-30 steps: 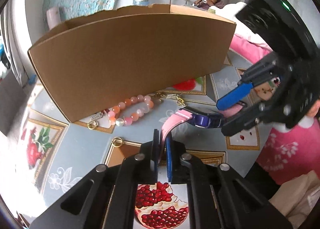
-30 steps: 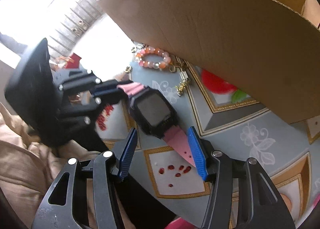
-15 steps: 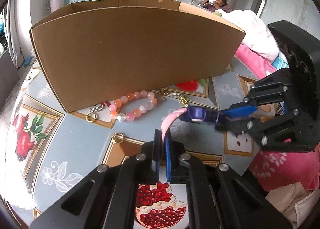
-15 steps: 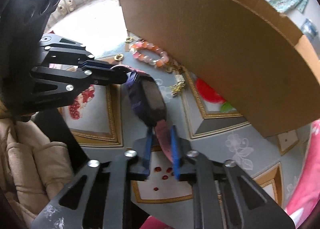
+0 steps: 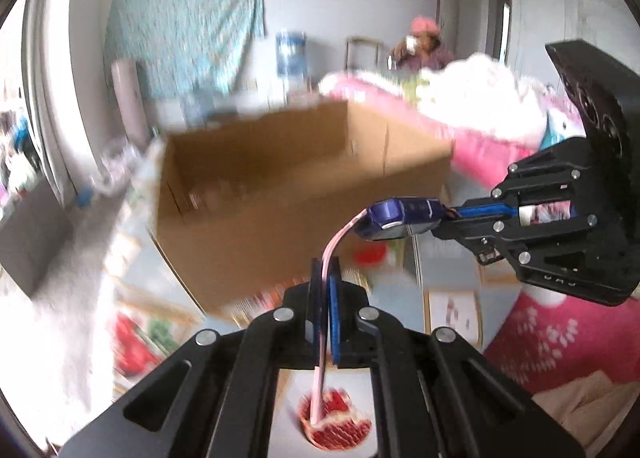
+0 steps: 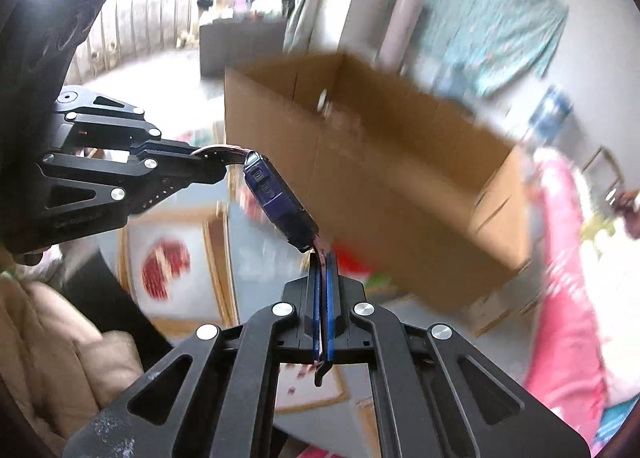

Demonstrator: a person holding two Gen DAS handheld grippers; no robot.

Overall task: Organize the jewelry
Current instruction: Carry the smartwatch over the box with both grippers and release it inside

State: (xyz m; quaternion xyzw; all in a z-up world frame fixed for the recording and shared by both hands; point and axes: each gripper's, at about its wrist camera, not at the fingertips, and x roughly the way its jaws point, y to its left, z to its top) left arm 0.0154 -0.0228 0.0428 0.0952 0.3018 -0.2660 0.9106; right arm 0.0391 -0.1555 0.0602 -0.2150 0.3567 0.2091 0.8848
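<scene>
Both grippers clamp watch before box rim.

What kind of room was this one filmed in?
Most likely a lived-in bedroom at home. Pink bedding is heaped behind the cardboard box, a water-cooler bottle stands by the wall, and the table wears a fruit-print tablecloth.

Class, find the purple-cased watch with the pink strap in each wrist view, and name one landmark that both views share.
Left wrist view: purple-cased watch with the pink strap right of centre, above the near fingers.
Right wrist view: watch left of centre, slanting down toward the near fingers.
Shared landmark: open brown cardboard box behind it.
</scene>
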